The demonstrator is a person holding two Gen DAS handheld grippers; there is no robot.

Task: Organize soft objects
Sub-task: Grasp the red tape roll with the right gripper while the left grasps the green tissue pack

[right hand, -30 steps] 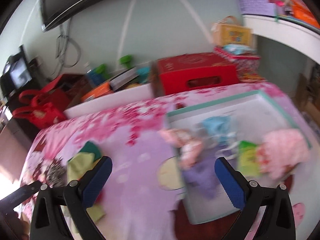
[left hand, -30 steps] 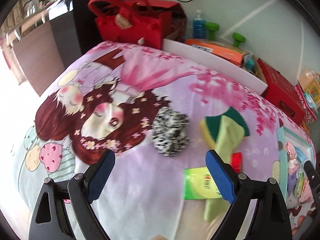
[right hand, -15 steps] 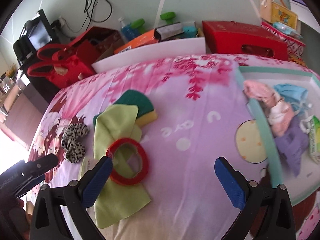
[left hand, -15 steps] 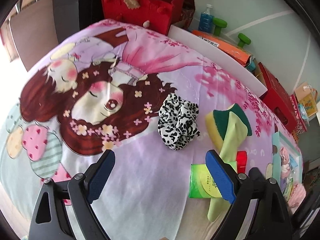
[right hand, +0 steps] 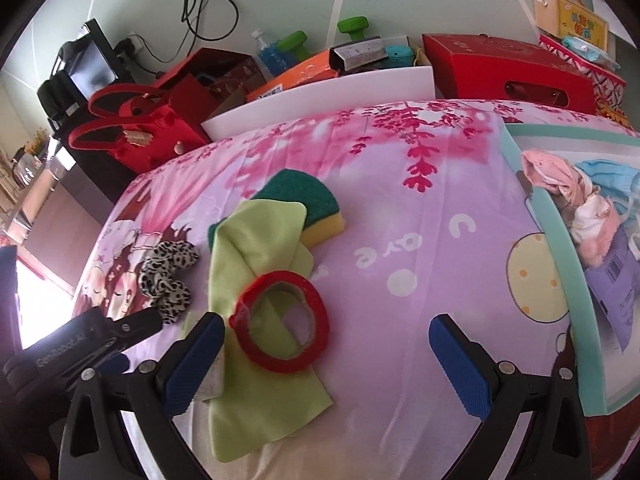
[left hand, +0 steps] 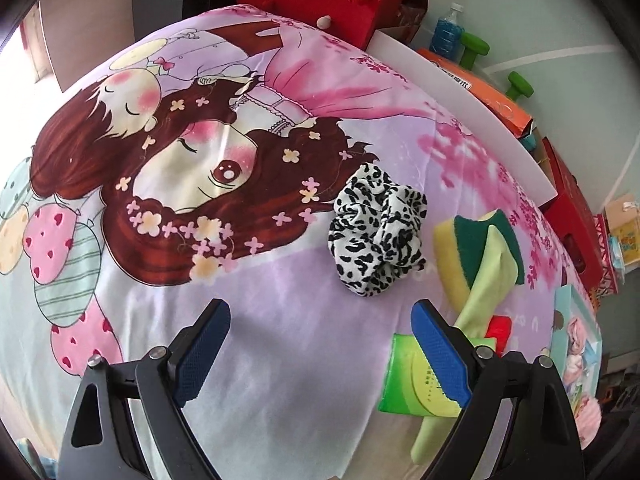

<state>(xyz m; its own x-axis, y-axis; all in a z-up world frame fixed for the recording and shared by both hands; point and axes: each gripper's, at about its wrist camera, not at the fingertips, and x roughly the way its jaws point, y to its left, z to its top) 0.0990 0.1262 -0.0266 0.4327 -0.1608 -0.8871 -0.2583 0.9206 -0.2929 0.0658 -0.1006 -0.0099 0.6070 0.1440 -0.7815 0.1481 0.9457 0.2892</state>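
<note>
A black-and-white leopard scrunchie lies on the cartoon-print bedsheet, just beyond my open, empty left gripper; it also shows in the right wrist view. Beside it lie a green-and-yellow sponge, a lime cloth and a red tape ring on the cloth. A green tissue pack sits under my left gripper's right finger. My right gripper is open and empty, just short of the tape ring. A teal-rimmed tray at right holds several soft items.
Red bags, a white board, an orange box, a red box, green dumbbells and a bottle line the bed's far edge. The left gripper's body shows at the lower left of the right wrist view.
The left gripper has moved closer to the scrunchie. The right gripper has swung left from the tray and come nearer to the tape ring and cloth. Both stay open.
</note>
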